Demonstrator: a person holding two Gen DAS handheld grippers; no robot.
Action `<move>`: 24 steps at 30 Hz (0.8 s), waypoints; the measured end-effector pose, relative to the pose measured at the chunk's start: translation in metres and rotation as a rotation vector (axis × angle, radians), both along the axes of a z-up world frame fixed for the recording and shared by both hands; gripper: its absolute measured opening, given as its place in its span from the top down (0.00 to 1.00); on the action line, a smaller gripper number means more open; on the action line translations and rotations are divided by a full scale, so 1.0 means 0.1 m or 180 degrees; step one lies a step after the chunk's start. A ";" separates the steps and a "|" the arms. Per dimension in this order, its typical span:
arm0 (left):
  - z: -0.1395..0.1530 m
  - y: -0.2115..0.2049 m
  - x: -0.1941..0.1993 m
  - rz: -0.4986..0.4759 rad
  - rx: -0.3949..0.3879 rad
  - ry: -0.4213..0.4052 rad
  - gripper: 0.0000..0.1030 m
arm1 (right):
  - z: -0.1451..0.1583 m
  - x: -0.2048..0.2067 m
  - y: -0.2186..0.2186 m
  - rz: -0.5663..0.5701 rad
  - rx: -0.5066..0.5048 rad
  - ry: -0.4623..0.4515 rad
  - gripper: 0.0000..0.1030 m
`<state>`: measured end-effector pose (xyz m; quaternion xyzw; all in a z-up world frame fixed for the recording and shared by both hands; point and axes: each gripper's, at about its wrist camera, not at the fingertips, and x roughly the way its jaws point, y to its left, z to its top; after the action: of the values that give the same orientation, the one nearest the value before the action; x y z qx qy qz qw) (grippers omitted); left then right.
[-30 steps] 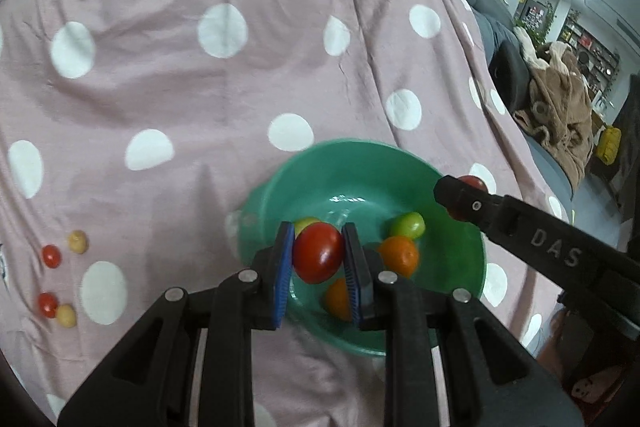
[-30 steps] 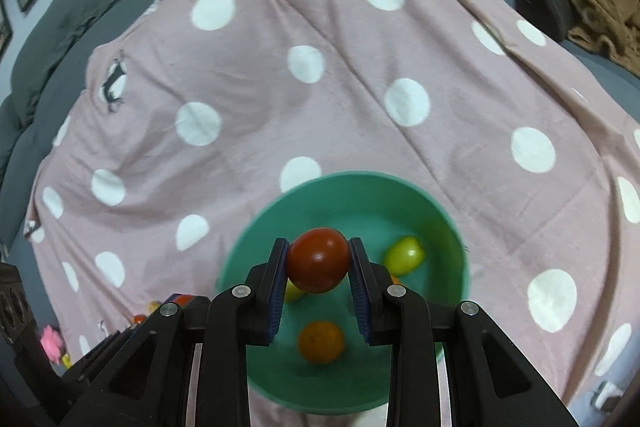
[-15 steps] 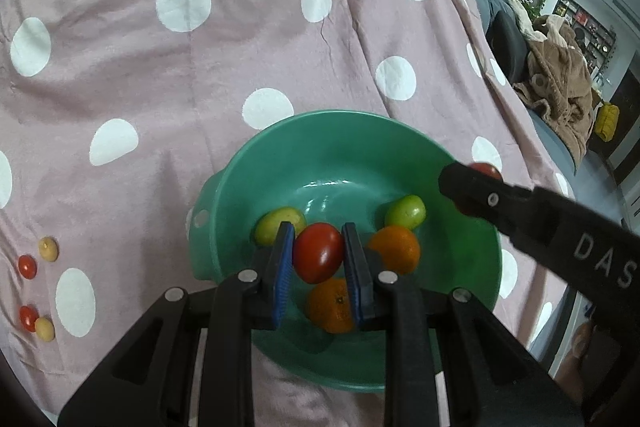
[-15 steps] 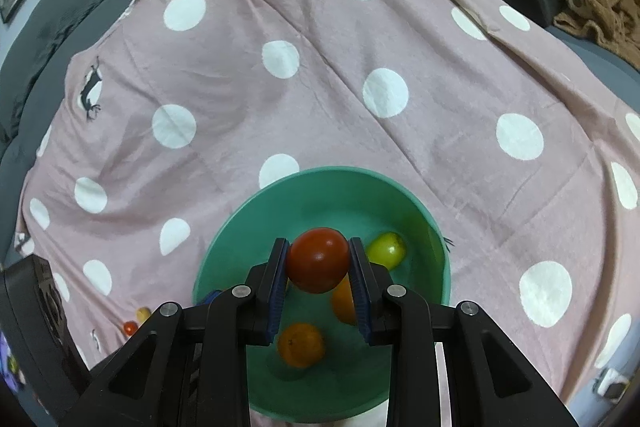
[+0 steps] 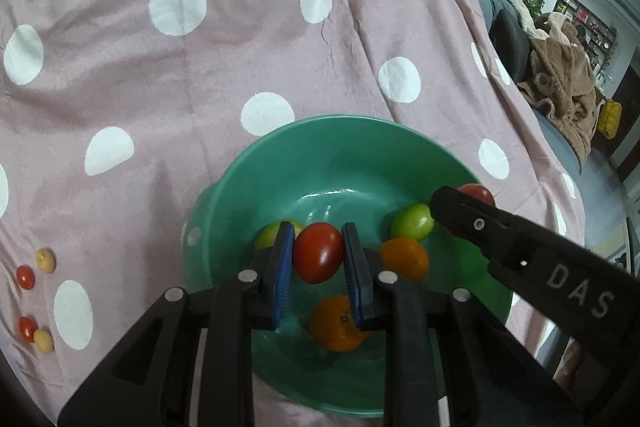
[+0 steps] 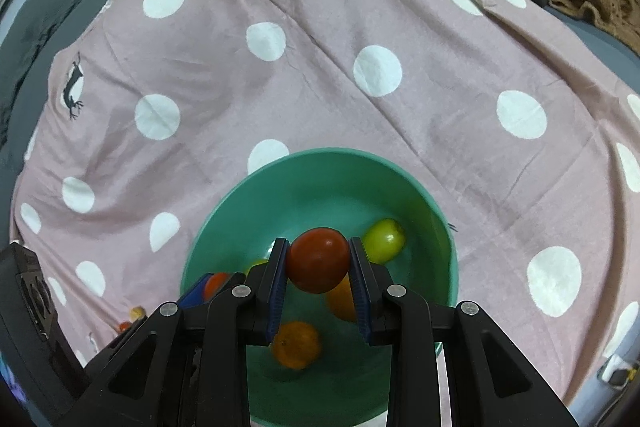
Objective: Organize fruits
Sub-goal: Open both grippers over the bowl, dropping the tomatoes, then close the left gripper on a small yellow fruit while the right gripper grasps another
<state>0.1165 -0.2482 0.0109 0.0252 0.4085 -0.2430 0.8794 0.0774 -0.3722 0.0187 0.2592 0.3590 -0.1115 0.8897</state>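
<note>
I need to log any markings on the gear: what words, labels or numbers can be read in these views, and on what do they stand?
"DAS": white capitals on the black arm of the right tool, seen in the left wrist view over the green bowl.
The shelves far in the room carry things too small and blurred to read.
The polka-dot cloth has a small dark figure print, no lettering.

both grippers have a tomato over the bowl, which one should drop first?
Left, probably. The left gripper holds its red tomato low inside the green bowl; the right gripper looks higher.
</note>
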 end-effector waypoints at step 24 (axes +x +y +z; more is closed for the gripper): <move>0.26 0.37 -0.29 0.0094 -0.0160 -0.0210 0.34 | 0.19 0.01 0.36 0.0297 -0.0206 -0.0211 0.41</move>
<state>0.0874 -0.2108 0.0372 0.0050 0.3734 -0.2392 0.8963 0.0789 -0.3361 0.0378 0.2169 0.3372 -0.0728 0.9132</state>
